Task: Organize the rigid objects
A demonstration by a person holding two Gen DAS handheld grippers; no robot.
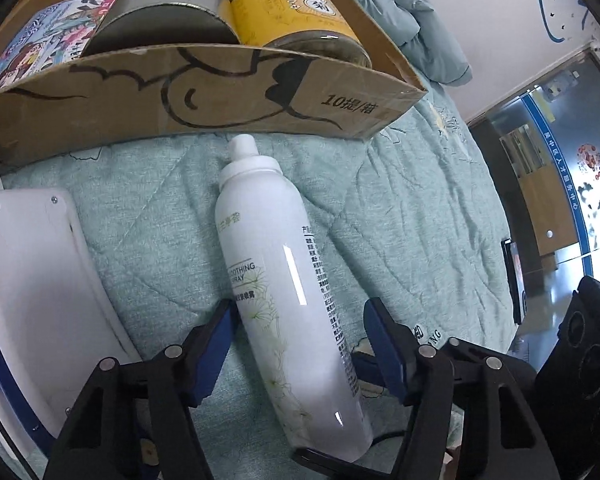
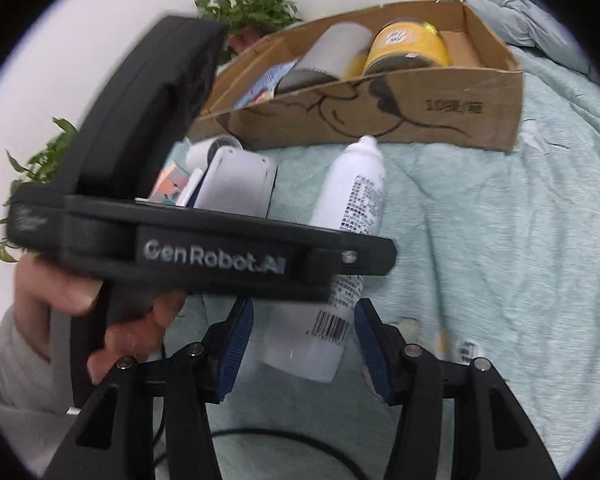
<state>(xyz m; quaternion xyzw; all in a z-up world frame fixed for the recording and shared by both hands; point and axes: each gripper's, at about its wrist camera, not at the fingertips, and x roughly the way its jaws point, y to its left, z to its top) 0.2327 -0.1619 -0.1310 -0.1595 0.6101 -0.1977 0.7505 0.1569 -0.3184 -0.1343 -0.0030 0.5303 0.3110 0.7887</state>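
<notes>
A white spray bottle (image 1: 284, 280) lies on the teal quilt (image 1: 400, 220), its cap toward a cardboard box (image 1: 220, 96). My left gripper (image 1: 300, 306) straddles the bottle's lower half. Its left pad (image 1: 216, 344) is at the bottle's side, while a strip of quilt shows before the right pad (image 1: 384, 344). In the right wrist view, a hand (image 2: 60, 280) holds the left gripper's black body (image 2: 204, 256) across the bottle (image 2: 352, 184). My right gripper (image 2: 304, 312) stands open near the bottle's base, with gaps on both sides.
The box holds a yellow jar (image 1: 296, 12), a grey cylinder (image 1: 168, 4) and a colourful book (image 1: 48, 36). A white plastic device (image 1: 32, 272) lies left of the bottle beside a pastel block (image 2: 172, 180). A phone (image 1: 514, 280) lies at the bed's right edge, plants (image 2: 252, 12) stand behind the box, and a black cable (image 2: 260, 440) runs below the right gripper.
</notes>
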